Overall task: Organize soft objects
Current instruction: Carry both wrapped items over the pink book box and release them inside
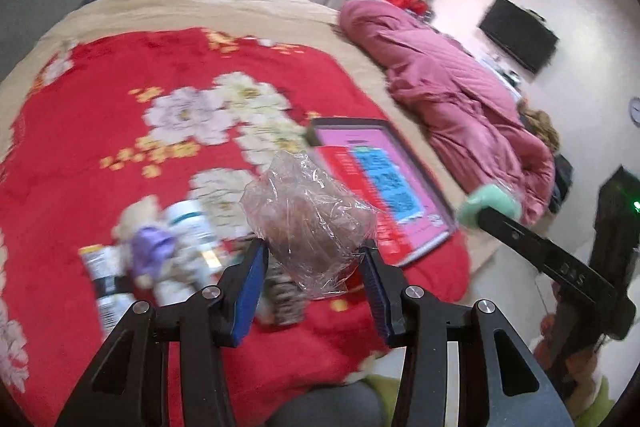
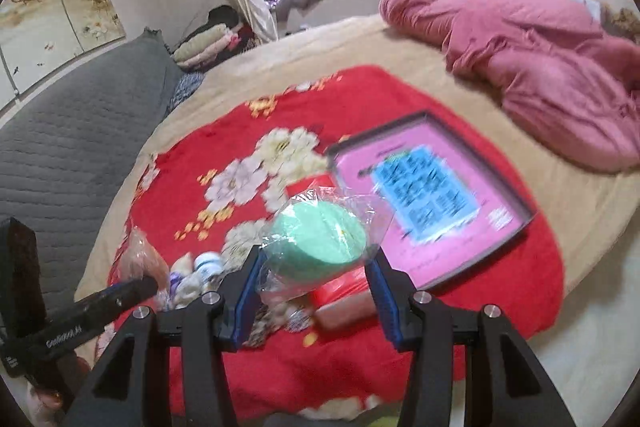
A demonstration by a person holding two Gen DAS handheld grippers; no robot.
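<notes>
A wide bed [image 2: 328, 43] with a beige cover carries a red floral plush blanket [image 1: 120, 155]. At its 2 o'clock edge lies a shallow dark-rimmed box lid with a pink and blue printed sheet [image 2: 432, 195]. The left gripper [image 1: 316, 259] grasps a brown soft lump wrapped in clear plastic [image 1: 308, 215], held above the blanket. The right gripper [image 2: 316, 267] grasps a mint-green round sponge in clear film [image 2: 320, 235], also lifted. White bottles [image 1: 192, 227] lie blurred at 9 o'clock.
</notes>
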